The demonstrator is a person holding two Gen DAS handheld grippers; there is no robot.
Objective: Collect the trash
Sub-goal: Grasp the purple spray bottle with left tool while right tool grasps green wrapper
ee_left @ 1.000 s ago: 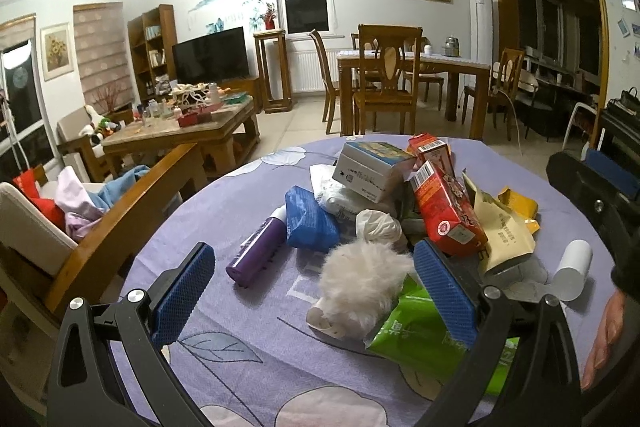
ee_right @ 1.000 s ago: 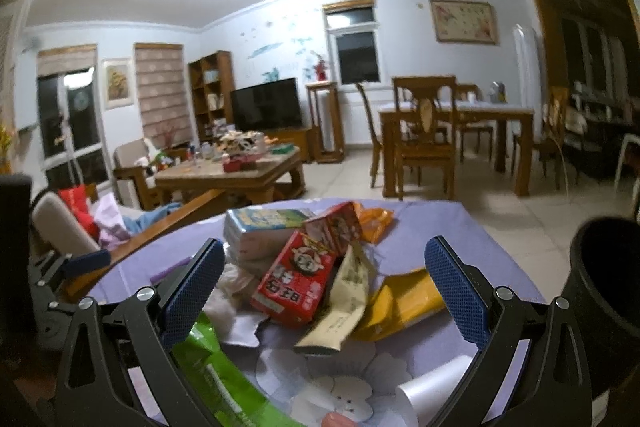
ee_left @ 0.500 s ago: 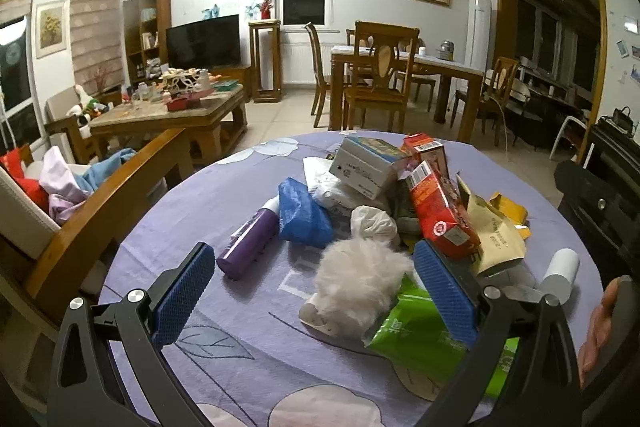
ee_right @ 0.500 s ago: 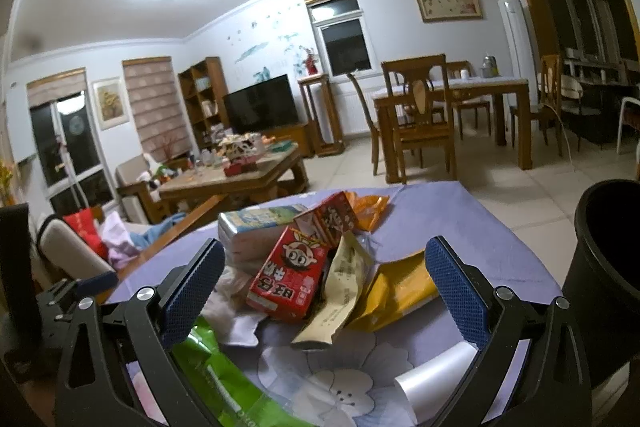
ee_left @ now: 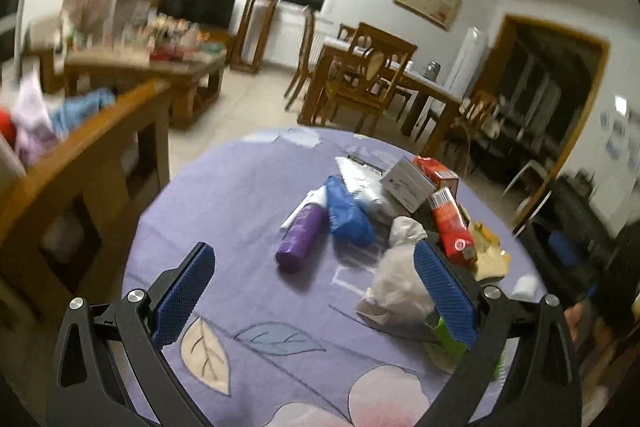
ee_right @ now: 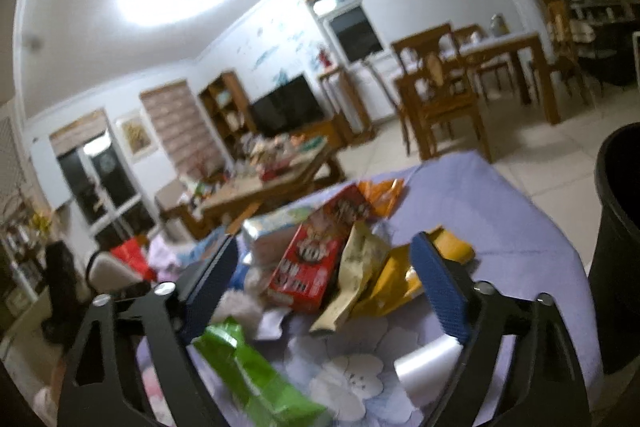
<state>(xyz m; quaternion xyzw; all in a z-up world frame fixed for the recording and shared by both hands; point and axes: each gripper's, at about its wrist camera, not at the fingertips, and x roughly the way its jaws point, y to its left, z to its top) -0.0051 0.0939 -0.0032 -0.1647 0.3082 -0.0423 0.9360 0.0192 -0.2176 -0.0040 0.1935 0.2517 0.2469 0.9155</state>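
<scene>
A pile of trash lies on the round table with a purple floral cloth (ee_left: pixel 240 207). In the left wrist view I see a purple bottle (ee_left: pixel 301 243), a blue packet (ee_left: pixel 347 217), a white fluffy wad (ee_left: pixel 398 281), a red carton (ee_left: pixel 452 227) and a white box (ee_left: pixel 406 183). My left gripper (ee_left: pixel 312 253) is open above the cloth, with the wad by its right finger. My right gripper (ee_right: pixel 324 247) hovers over the red carton (ee_right: pixel 312 267), a beige wrapper (ee_right: pixel 356 277) and a yellow packet (ee_right: pixel 400 281). Its jaws are closing, and the pads touch nothing.
A black bin (ee_right: pixel 620 227) stands off the table's right edge. A green packet (ee_right: pixel 248 367) and a white roll (ee_right: pixel 424 367) lie near the front edge. A wooden chair back (ee_left: pixel 80 155) is left of the table. Dining chairs and a coffee table stand beyond.
The left gripper swung left and rolled, so the pile now sits right of its centre. The right gripper rolled and edged in, and its jaws narrowed.
</scene>
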